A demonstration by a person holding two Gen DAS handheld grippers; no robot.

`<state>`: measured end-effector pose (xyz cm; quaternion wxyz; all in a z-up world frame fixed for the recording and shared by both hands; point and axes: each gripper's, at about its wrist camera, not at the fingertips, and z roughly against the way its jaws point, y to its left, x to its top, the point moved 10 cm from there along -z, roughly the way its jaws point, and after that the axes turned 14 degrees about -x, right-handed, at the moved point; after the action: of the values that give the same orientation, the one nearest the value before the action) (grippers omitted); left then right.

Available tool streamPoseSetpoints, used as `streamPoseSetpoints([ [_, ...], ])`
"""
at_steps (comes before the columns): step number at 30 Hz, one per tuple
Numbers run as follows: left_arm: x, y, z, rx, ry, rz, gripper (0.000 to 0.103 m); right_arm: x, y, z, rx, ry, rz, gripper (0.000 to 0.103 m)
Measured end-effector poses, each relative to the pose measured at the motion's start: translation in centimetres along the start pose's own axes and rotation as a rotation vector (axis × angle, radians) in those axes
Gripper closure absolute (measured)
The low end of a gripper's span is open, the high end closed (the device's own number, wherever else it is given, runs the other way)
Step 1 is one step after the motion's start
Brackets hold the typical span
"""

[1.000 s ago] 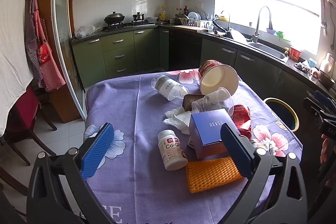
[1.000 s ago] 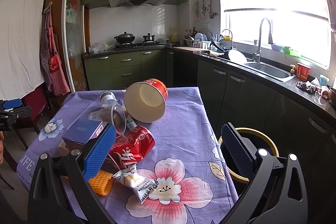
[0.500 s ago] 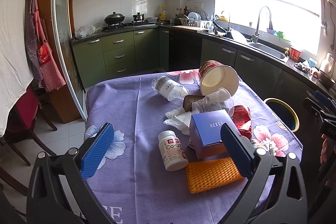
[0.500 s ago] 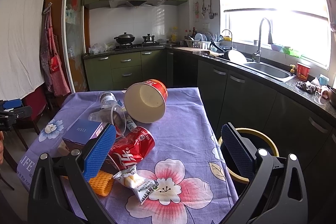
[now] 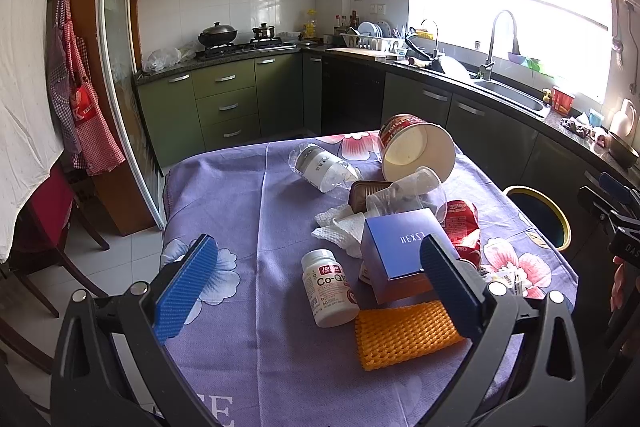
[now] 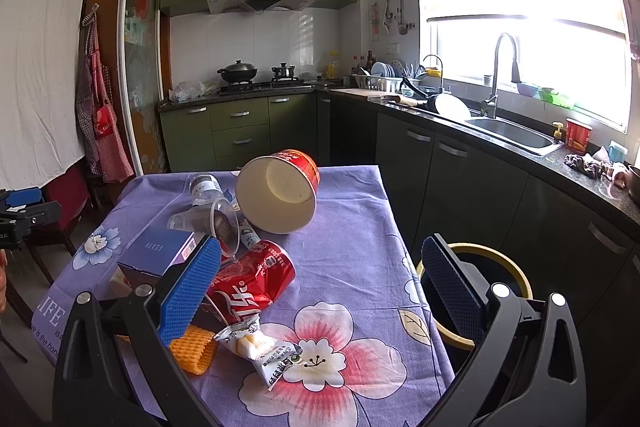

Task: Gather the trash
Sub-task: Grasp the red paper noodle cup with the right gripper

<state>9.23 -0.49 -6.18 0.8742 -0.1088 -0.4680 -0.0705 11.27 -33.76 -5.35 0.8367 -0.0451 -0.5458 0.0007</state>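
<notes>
Trash lies on a purple flowered tablecloth (image 5: pixel 248 211): a white pill bottle (image 5: pixel 329 287), orange foam netting (image 5: pixel 404 333), a blue box (image 5: pixel 400 259), crumpled tissue (image 5: pixel 340 229), a clear cup (image 5: pixel 408 193), a plastic bottle (image 5: pixel 326 169), a red paper tub (image 5: pixel 416 151) on its side, and a crushed red can (image 6: pixel 250 283). A snack wrapper (image 6: pixel 260 347) lies near the table's front edge. A bin with a yellow rim (image 6: pixel 516 267) stands beside the table. My left gripper (image 5: pixel 316 287) is open above the pill bottle. My right gripper (image 6: pixel 320 291) is open over the can and bin.
Green kitchen cabinets (image 5: pixel 228 107) and a stove stand behind. A dark counter with a sink (image 6: pixel 512 135) runs along the right. A chair (image 5: pixel 44 227) and hanging aprons (image 5: pixel 80 99) are at the left.
</notes>
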Motion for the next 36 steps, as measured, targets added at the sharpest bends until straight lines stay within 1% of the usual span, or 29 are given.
streamPoseSetpoints([
  [6, 0.9, 1.3, -1.7, -0.001, 0.012, 0.015, 0.006, 0.2, 0.5, -1.4, 0.018, 0.021, 0.015, 0.004],
  [11, 3.3, 3.9, -4.7, 0.011, -0.002, 0.048, 0.006, 1.4, 2.0, -4.4, 0.048, 0.032, 0.065, 0.004],
  [13, 4.4, 5.2, -6.3, 0.015, -0.006, 0.062, 0.006, 2.1, 3.2, -6.1, 0.082, 0.041, 0.086, 0.004],
  [15, 5.5, 6.4, -8.1, 0.026, -0.009, 0.07, 0.006, 3.0, 4.3, -8.4, 0.093, 0.047, 0.112, 0.004],
  [18, 7.3, 8.4, -11.4, 0.044, -0.025, 0.081, 0.006, 3.9, 5.4, -12.1, 0.083, 0.062, 0.149, 0.004],
  [22, 8.6, 10.5, -15.3, 0.073, -0.035, 0.101, 0.006, 4.6, 6.9, -17.8, 0.059, 0.106, 0.185, 0.006],
  [26, 8.2, 12.4, -18.8, 0.118, -0.026, 0.118, 0.006, 4.6, 8.2, -23.2, 0.029, 0.135, 0.224, 0.009],
  [30, 6.4, 13.1, -20.3, 0.141, 0.009, 0.107, 0.006, 3.9, 9.2, -27.5, 0.018, 0.171, 0.258, 0.013],
  [34, 5.4, 13.4, -21.4, 0.119, 0.043, 0.124, 0.006, 3.3, 10.1, -31.1, 0.008, 0.196, 0.276, 0.022],
  [35, 5.2, 13.4, -21.5, 0.114, 0.046, 0.126, 0.006, 3.2, 10.1, -31.5, 0.002, 0.196, 0.28, 0.029],
  [36, 5.1, 13.4, -21.6, 0.11, 0.052, 0.126, 0.006, 3.1, 10.2, -32.4, -0.011, 0.196, 0.285, 0.033],
])
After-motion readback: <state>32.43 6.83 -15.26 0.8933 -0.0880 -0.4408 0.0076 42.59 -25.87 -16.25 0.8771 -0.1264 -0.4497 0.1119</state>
